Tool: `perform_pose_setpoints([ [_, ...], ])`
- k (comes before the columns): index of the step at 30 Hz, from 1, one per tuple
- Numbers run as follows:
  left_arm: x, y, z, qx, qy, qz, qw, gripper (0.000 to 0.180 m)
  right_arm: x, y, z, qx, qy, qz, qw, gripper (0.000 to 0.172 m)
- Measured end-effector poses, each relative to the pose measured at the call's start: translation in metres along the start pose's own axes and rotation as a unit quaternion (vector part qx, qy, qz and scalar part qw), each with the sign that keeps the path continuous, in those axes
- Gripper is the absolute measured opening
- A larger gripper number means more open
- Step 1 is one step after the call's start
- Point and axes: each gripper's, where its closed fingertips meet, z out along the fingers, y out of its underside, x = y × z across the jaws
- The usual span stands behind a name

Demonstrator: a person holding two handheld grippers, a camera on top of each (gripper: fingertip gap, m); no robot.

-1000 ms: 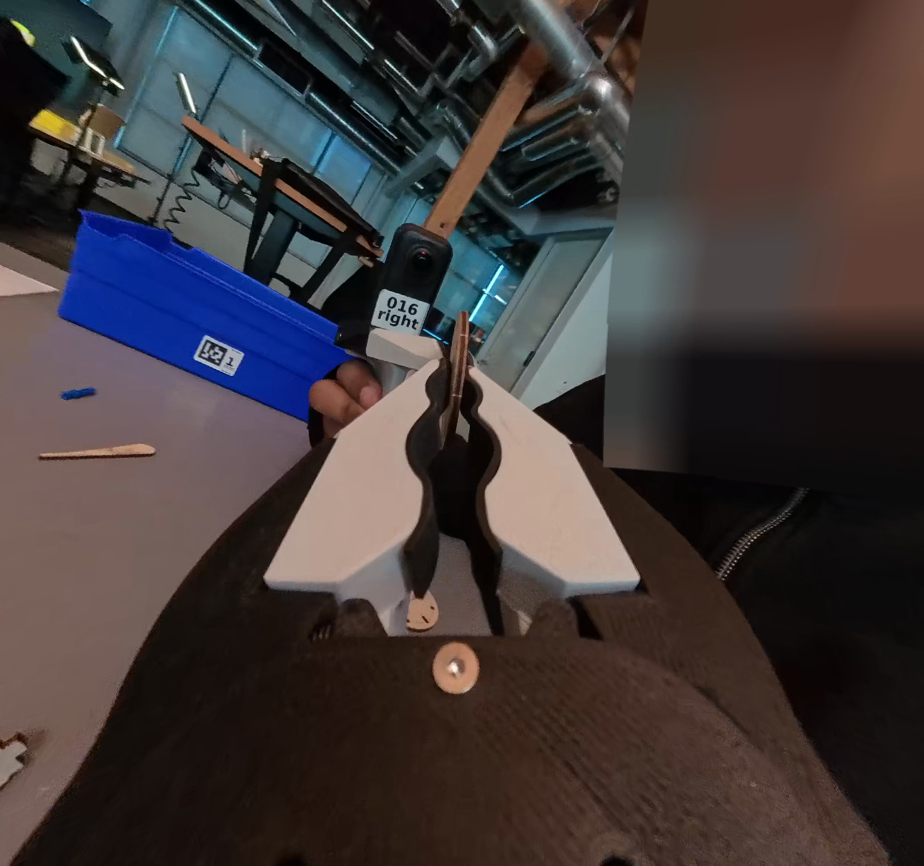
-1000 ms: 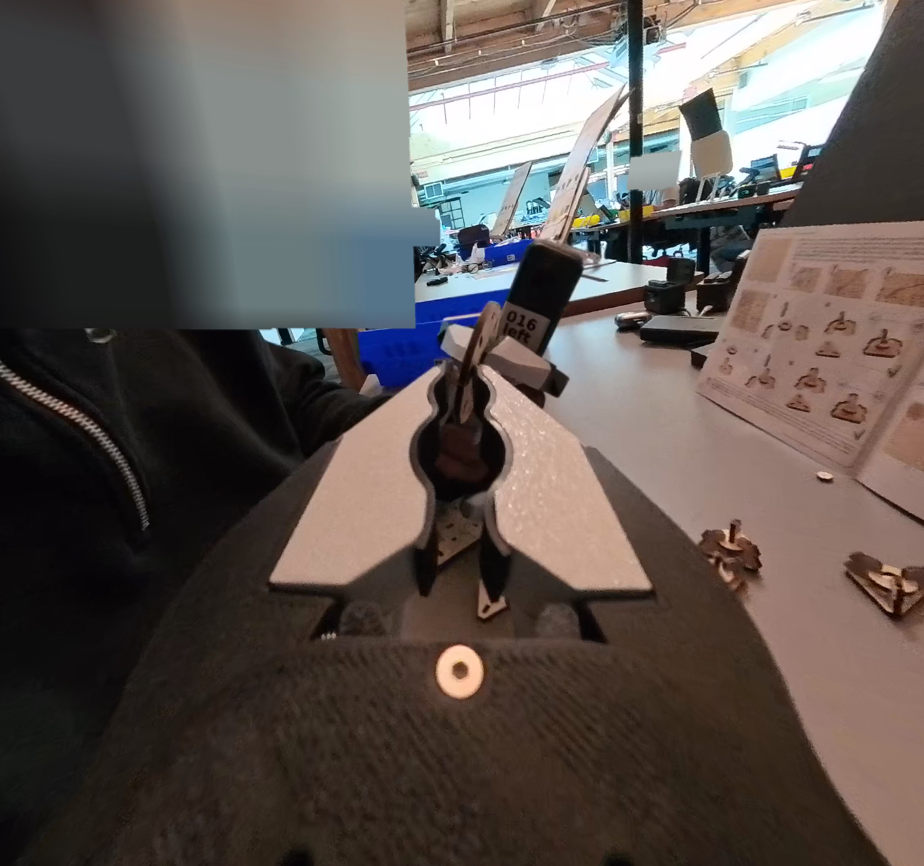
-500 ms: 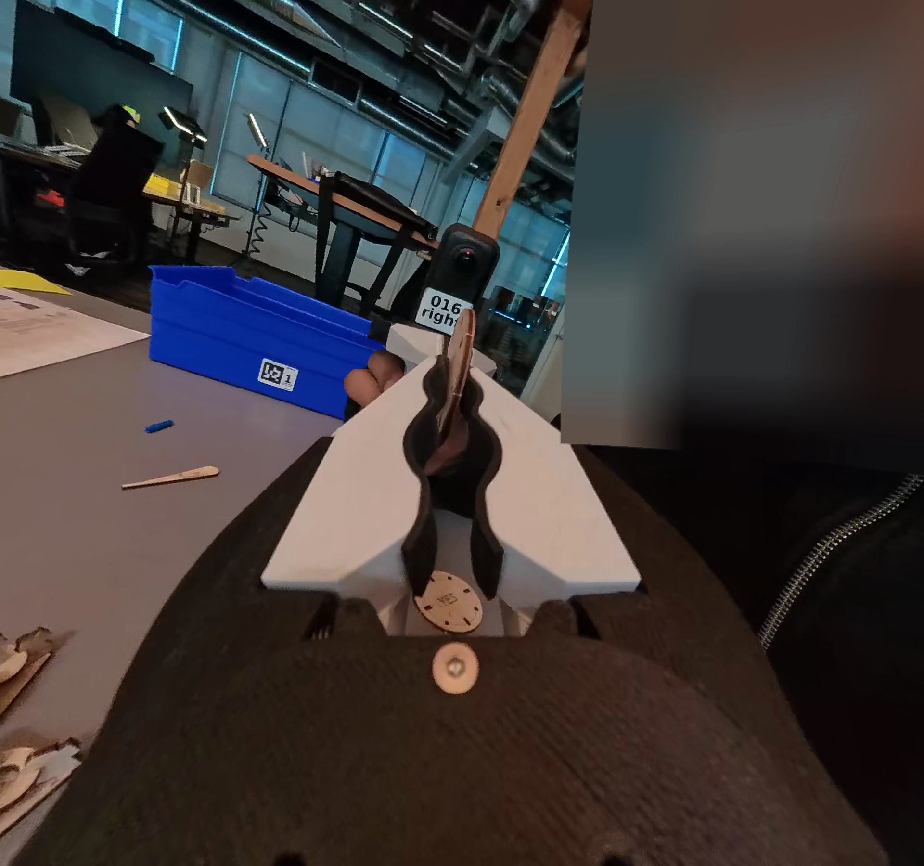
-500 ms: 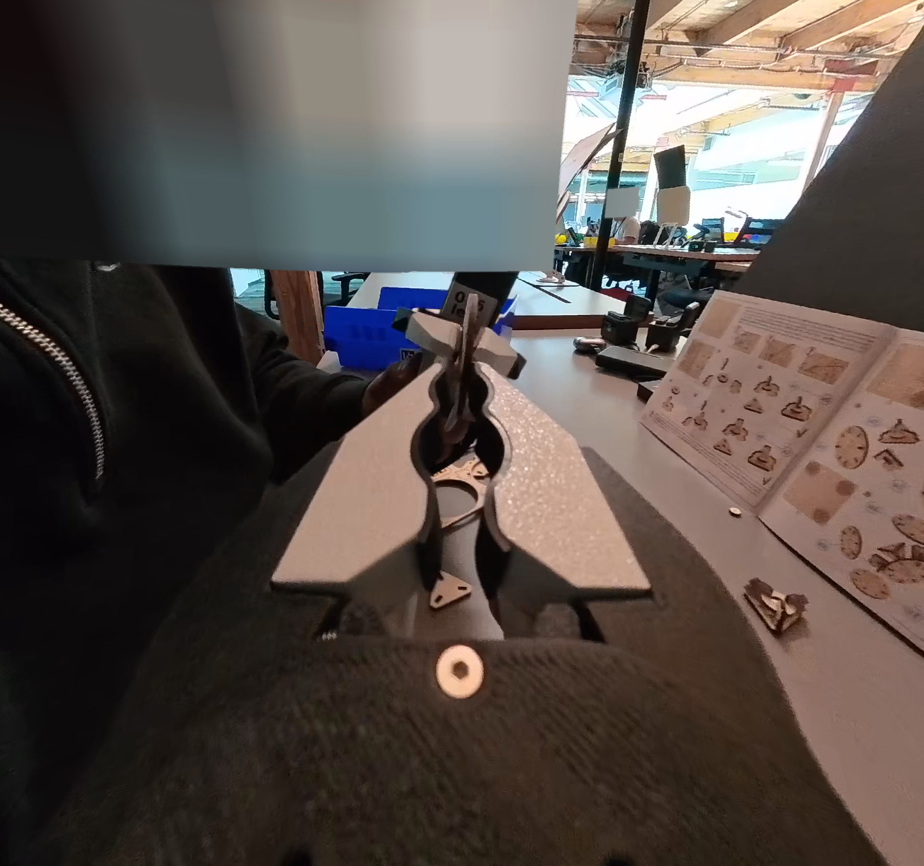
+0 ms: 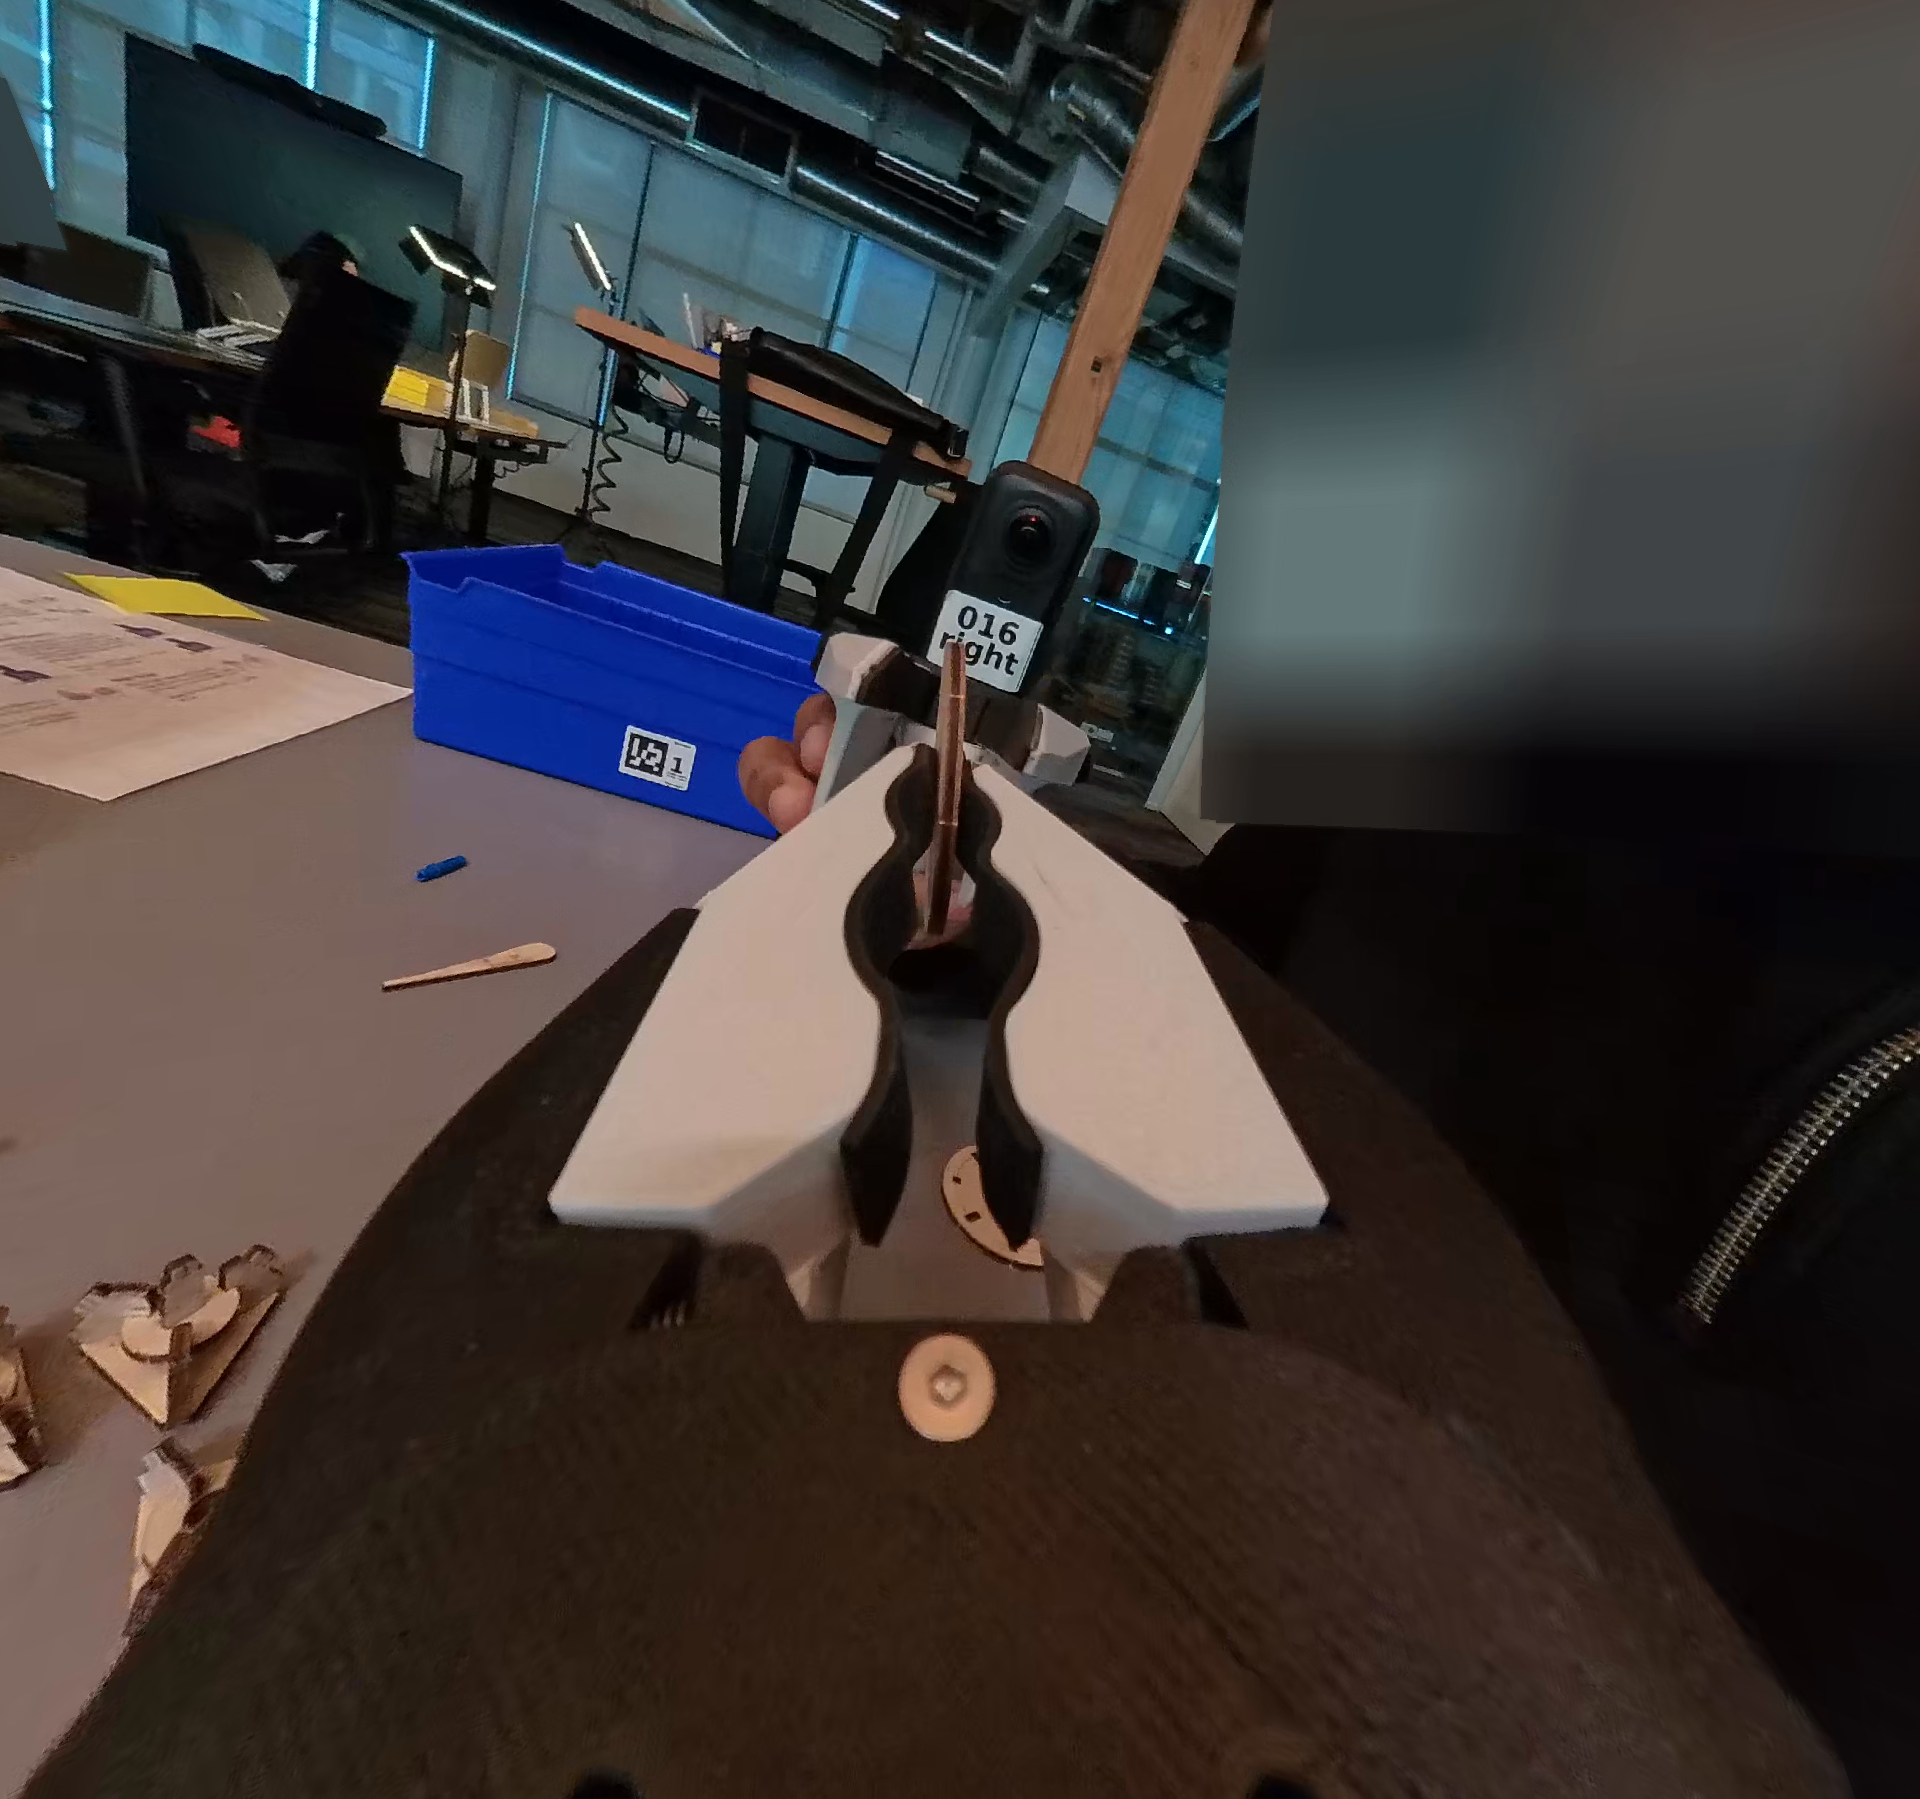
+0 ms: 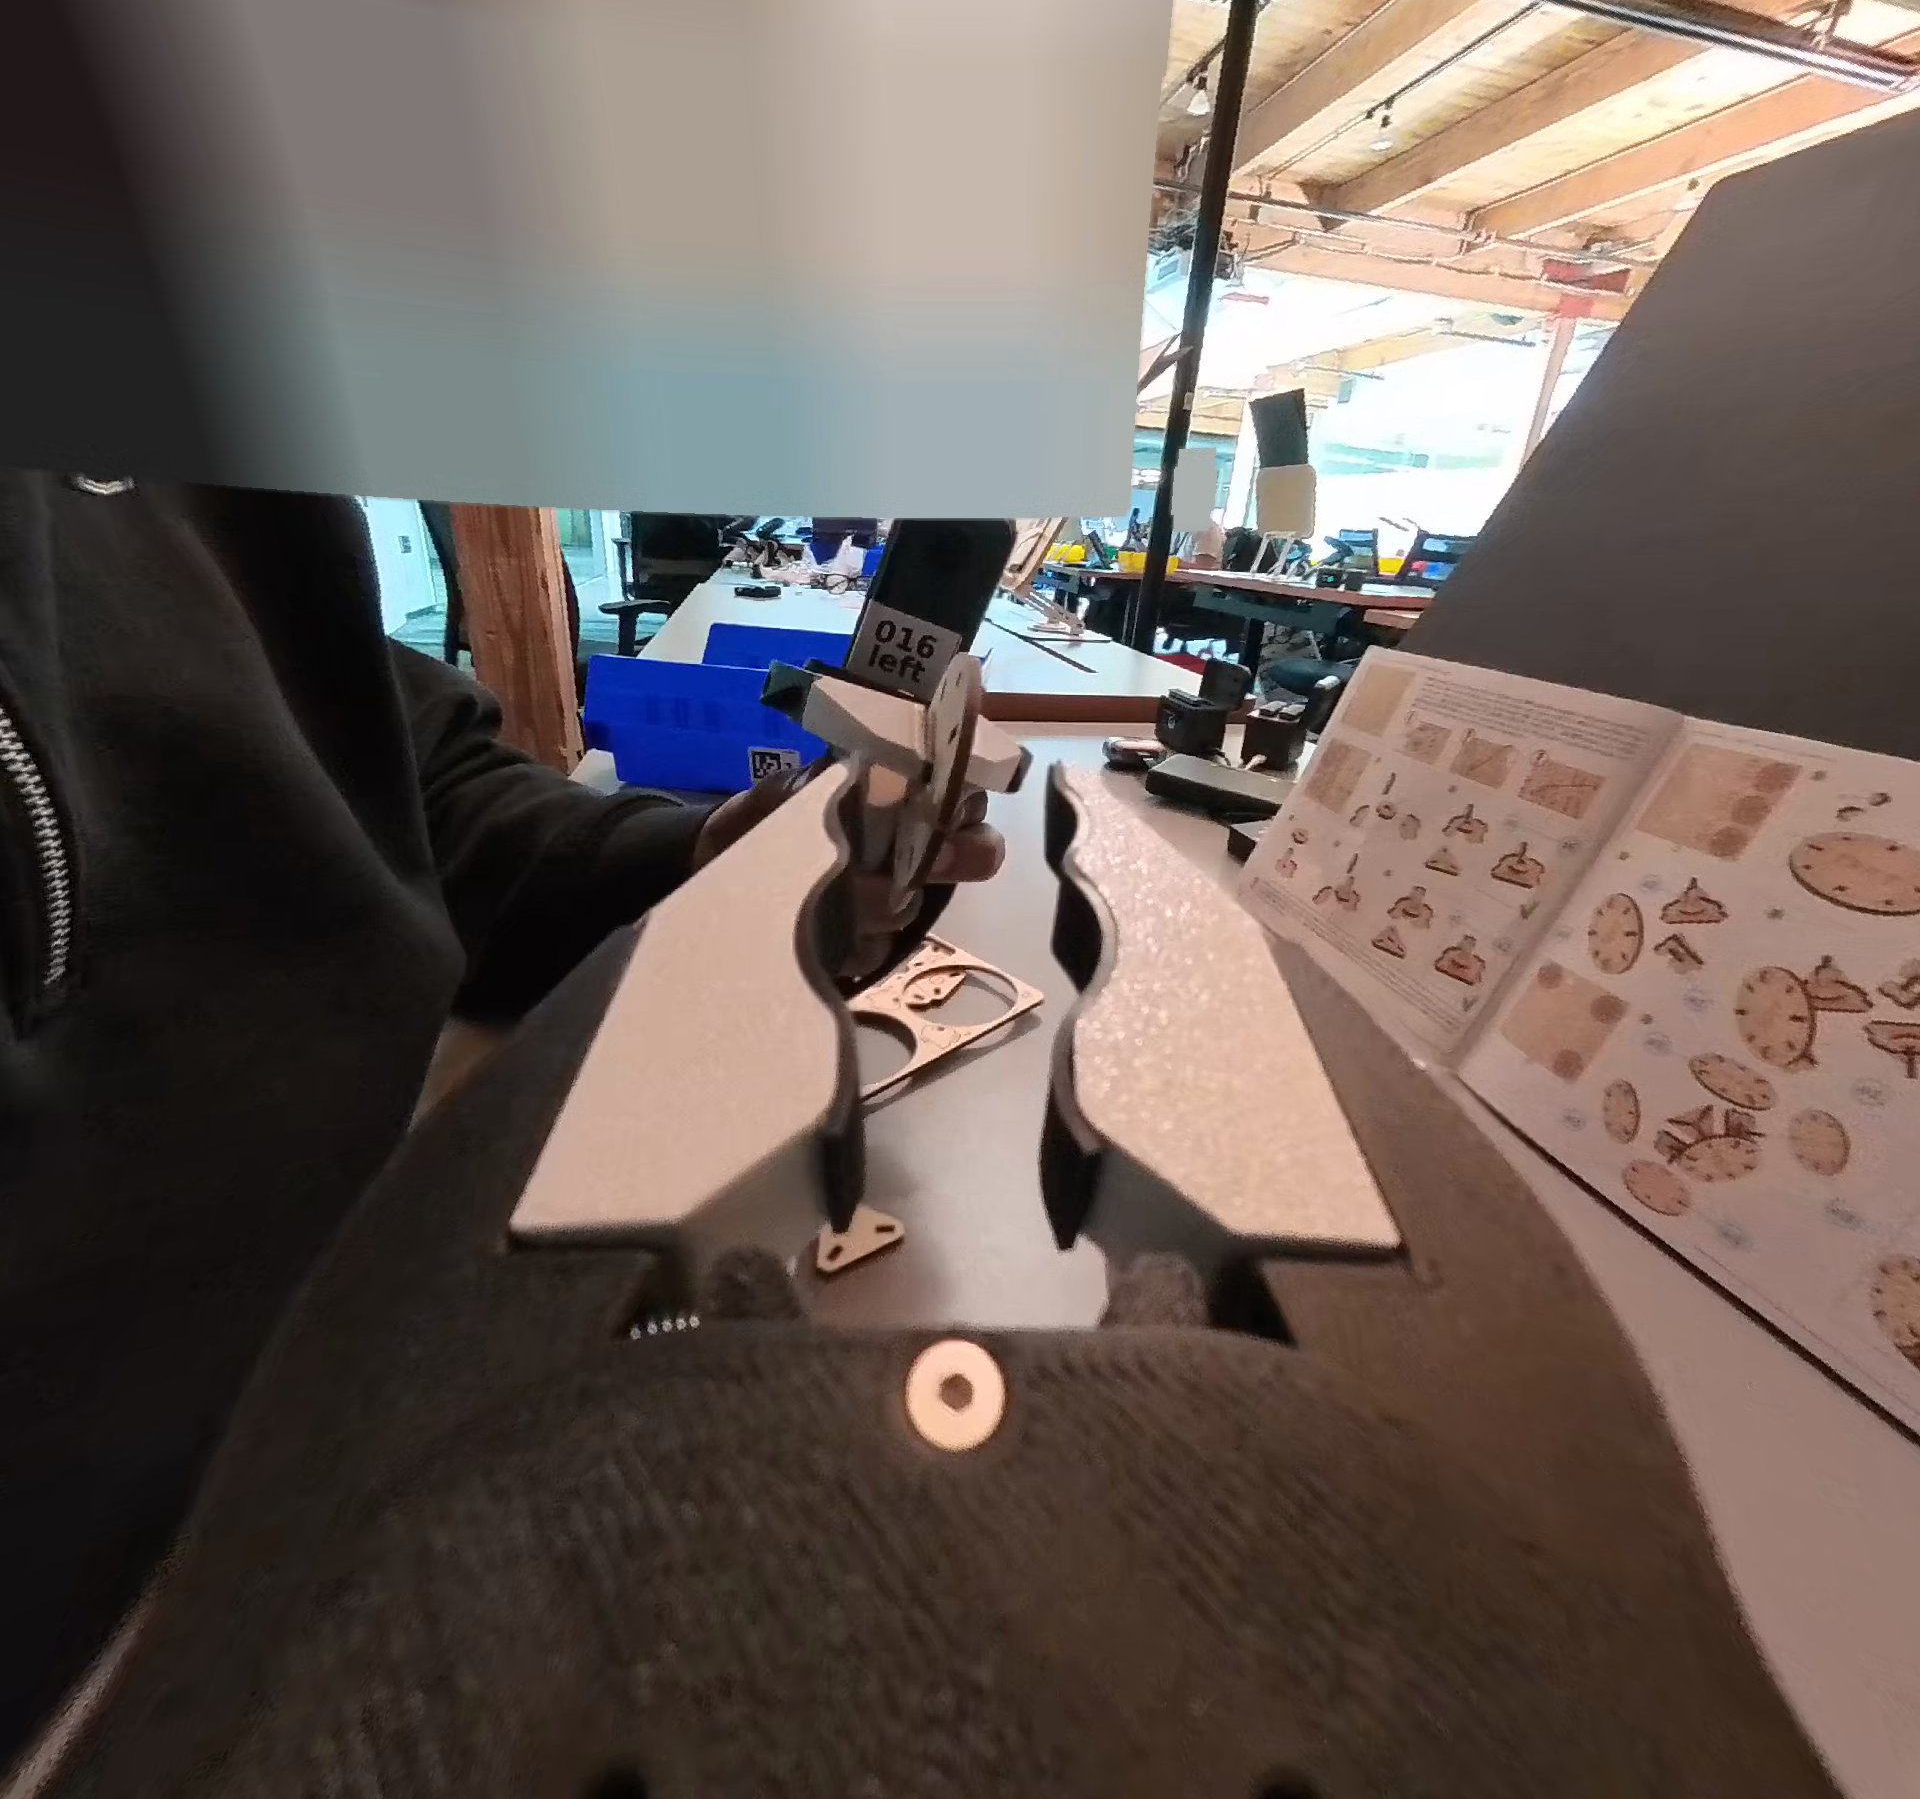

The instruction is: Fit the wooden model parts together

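Left tool (image 5: 948,783) clamped on thin wooden disc (image 5: 948,793), edge-on — right tool (image 6: 951,804) jaws apart, gripping nothing.

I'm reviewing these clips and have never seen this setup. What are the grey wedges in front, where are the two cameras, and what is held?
No robot: a person holds two hand grippers, each with a camera looking along its grey fingers. The left gripper is shut on a thin round wooden disc, seen edge-on. The right gripper stands open, holding nothing; the disc shows beyond its fingers. On the grey table lie a blue plastic bin, a wooden stick, an open instruction booklet and a cut-out wooden sheet.
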Motion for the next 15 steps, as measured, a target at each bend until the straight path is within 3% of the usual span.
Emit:
perform_pose_setpoints([
  [4,0.004,-0.001,0.0,0.003,0.009,0.01,1.0,0.0,-0.005,0.009,0.004,-0.021,-0.012,0.002,1.0,0.031],
  [10,0.01,-0.002,0.0,0.013,0.029,0.019,0.999,0.0,-0.01,0.011,0.005,-0.031,-0.023,-0.013,0.999,0.006],
  [15,-0.004,0.008,-0.002,-0.015,0.006,0.02,1.0,0.006,-0.005,0.012,0.001,-0.067,0.014,-0.107,0.992,0.001],
])
